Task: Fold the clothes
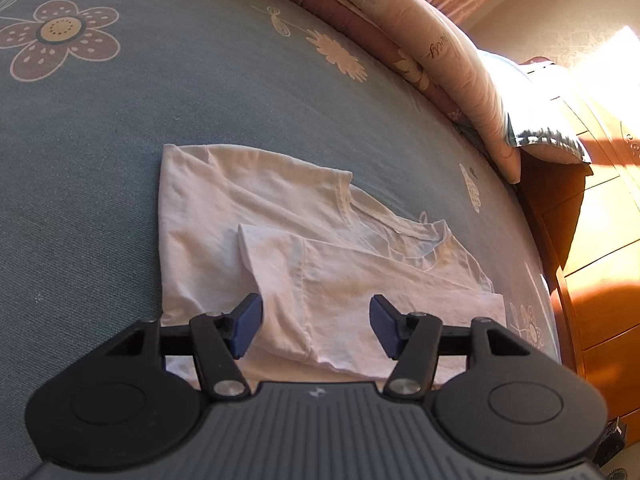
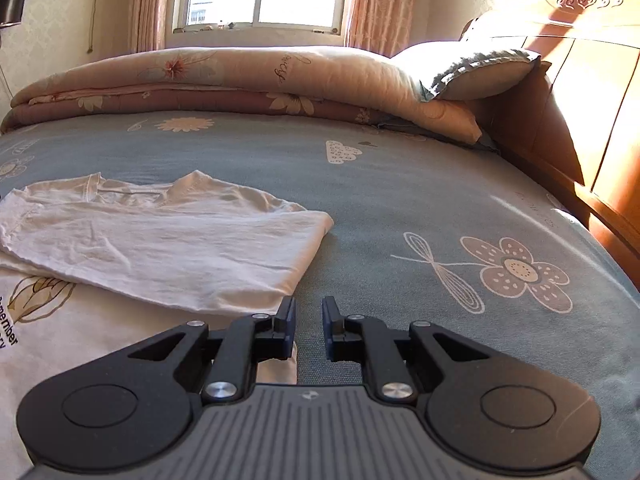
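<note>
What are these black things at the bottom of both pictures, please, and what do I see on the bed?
They are two hand-held grippers, one in each hand of a person; each carries a camera that looks along its two fingers. One picture comes from the left gripper, whose jaws are open above the partly folded white cotton T-shirt. The other comes from the right gripper: its jaws stand a little apart, with nothing between them, at the shirt's edge. The shirt lies on the grey-blue flowered bedsheet. Behind it are a folded pink quilt and a pillow. Neither gripper holds anything.

Black tongs [image 1: 316,328], blue pads [image 1: 248,326]
</note>
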The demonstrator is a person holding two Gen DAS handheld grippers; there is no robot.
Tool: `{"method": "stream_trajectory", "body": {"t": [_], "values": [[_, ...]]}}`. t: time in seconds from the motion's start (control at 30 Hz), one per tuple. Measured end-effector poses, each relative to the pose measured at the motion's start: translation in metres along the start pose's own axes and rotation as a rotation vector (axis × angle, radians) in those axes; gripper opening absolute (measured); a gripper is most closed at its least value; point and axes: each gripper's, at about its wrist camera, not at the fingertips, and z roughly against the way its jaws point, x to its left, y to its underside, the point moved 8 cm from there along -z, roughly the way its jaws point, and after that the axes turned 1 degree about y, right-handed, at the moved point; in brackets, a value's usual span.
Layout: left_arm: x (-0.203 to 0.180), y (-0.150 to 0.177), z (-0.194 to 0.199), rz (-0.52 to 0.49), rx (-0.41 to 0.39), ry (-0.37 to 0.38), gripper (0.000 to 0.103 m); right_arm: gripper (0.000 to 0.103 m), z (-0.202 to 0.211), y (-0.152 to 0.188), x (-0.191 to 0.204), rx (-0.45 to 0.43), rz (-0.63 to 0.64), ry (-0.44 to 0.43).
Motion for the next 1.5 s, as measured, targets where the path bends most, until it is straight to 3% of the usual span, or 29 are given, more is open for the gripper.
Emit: {"method": "stream_trajectory", "body": {"t": [0.03, 0.13, 0.2, 0.37, 0.43, 0.53, 0.63, 0.67, 0.77, 0.87, 1.07, 1.17, 1.23, 1.27, 1.37, 1.5], "values": [[-0.007, -0.002, -0.002, -0.016, -0.008, 0.003, 0.065, 0.016, -0.002, -0.007, 0.001, -0.028, -0.025, -0.014], [-0.020, -0.007, -0.010, -0.050, -0.025, -0.038, 0.065, 0.016, -0.021, -0.008, 0.014, -0.006, -0.058, -0.078], [-0.027, -0.010, -0.005, -0.078, -0.066, -0.072, 0.065, 0.016, -0.035, 0.006, 0.021, 0.052, -0.023, -0.079], [-0.033, -0.022, 0.028, -0.116, -0.180, -0.146, 0.066, 0.016, -0.037, 0.015, 0.020, 0.082, -0.031, -0.087], [-0.040, -0.023, 0.033, -0.134, -0.200, -0.134, 0.072, 0.016, -0.036, 0.015, 0.019, 0.085, -0.044, -0.086], [-0.047, -0.014, 0.012, -0.140, -0.146, -0.087, 0.075, 0.017, -0.033, 0.016, 0.021, 0.075, -0.032, -0.075], [-0.042, 0.005, -0.026, -0.130, -0.060, -0.087, 0.075, 0.018, -0.029, 0.011, 0.021, 0.035, -0.051, -0.096], [-0.038, 0.011, -0.037, -0.121, -0.026, -0.100, 0.075, 0.023, -0.028, 0.009, 0.020, 0.018, -0.060, -0.106], [-0.031, 0.027, -0.056, -0.132, 0.021, -0.157, 0.075, 0.026, -0.036, 0.015, 0.014, 0.072, -0.060, -0.072], [-0.056, 0.028, -0.053, -0.204, 0.028, -0.169, 0.075, 0.026, -0.039, 0.021, 0.005, 0.122, -0.084, -0.051], [-0.162, 0.040, -0.073, -0.325, 0.072, 0.029, 0.076, 0.026, -0.035, 0.022, 0.001, 0.099, -0.109, -0.076], [-0.215, 0.051, -0.092, -0.375, 0.090, 0.100, 0.076, 0.028, -0.021, 0.010, 0.007, -0.021, -0.087, -0.106], [-0.235, 0.056, -0.106, -0.371, 0.120, 0.146, 0.076, 0.028, -0.018, 0.003, 0.018, -0.053, -0.072, -0.166], [-0.242, 0.059, -0.112, -0.365, 0.136, 0.163, 0.076, 0.028, -0.019, 0.003, 0.023, -0.050, -0.064, -0.185], [-0.259, 0.068, -0.133, -0.368, 0.189, 0.186, 0.076, 0.028, -0.037, 0.017, 0.020, 0.068, -0.055, -0.124], [-0.275, 0.088, -0.169, -0.366, 0.280, 0.195, 0.077, 0.028, -0.037, 0.019, 0.012, 0.085, -0.127, -0.165]]}}
